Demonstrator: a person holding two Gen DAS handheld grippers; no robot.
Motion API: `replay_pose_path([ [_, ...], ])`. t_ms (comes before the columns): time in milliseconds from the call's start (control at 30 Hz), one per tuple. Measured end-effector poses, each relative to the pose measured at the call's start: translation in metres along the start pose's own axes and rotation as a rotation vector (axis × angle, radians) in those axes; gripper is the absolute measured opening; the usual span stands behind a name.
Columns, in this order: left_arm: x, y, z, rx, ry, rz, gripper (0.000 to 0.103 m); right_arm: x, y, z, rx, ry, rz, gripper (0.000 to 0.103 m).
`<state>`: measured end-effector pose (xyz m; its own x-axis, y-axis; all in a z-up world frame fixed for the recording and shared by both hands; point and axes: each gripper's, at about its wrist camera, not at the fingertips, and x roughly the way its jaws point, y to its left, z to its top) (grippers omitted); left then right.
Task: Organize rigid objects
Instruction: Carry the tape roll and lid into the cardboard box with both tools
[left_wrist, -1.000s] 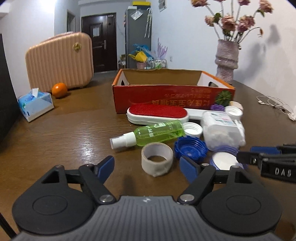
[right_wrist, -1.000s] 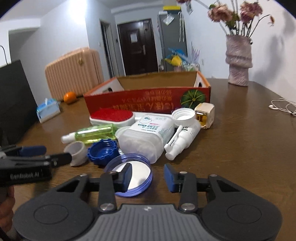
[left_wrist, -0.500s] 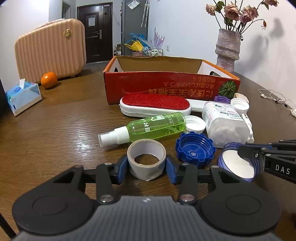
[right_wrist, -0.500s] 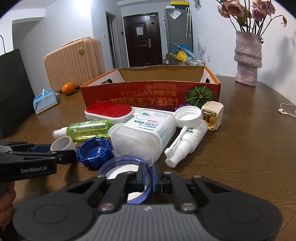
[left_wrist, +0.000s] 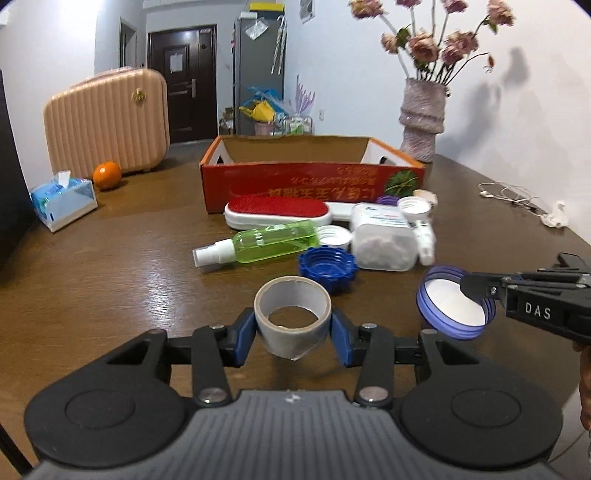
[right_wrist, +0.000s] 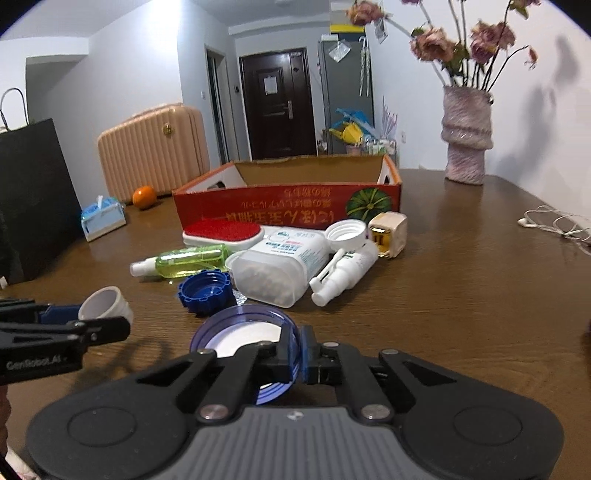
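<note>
My left gripper (left_wrist: 292, 336) is shut on a grey tape roll (left_wrist: 291, 314) and holds it above the table; the roll also shows in the right wrist view (right_wrist: 105, 303). My right gripper (right_wrist: 298, 354) is shut on the rim of a blue-rimmed lid (right_wrist: 240, 332) and holds it tilted above the table; the lid also shows in the left wrist view (left_wrist: 452, 301). An open red cardboard box (left_wrist: 314, 181) stands behind a pile: a red lint brush (left_wrist: 277, 210), a green spray bottle (left_wrist: 258, 245), a dark blue cap (left_wrist: 327, 264), a white plastic container (left_wrist: 382, 240).
A white spray bottle (right_wrist: 343, 273), a white cap (right_wrist: 347, 230) and a charger cube (right_wrist: 388, 234) lie right of the pile. A vase (right_wrist: 467, 140) stands at the back right, earphones (right_wrist: 554, 221) at right. A tissue box (left_wrist: 62, 201), orange (left_wrist: 107, 175) and pink case (left_wrist: 107, 125) are at left.
Both grippers closed, the left on the tape roll and the right on the blue-rimmed lid. Both then lifted their objects off the table.
</note>
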<state>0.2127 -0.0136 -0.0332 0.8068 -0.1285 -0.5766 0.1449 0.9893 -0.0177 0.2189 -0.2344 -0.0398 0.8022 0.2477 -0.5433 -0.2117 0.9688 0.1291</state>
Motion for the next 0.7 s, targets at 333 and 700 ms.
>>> replay_pose_path([
  [333, -0.047, -0.021, -0.009, 0.023, -0.075, 0.004, 0.044, -0.044, -0.004, -0.004, -0.003, -0.078, -0.007, 0.004],
  [700, -0.035, -0.019, 0.018, 0.034, -0.125, 0.029, 0.044, -0.030, -0.022, 0.033, 0.004, -0.143, -0.047, 0.004],
])
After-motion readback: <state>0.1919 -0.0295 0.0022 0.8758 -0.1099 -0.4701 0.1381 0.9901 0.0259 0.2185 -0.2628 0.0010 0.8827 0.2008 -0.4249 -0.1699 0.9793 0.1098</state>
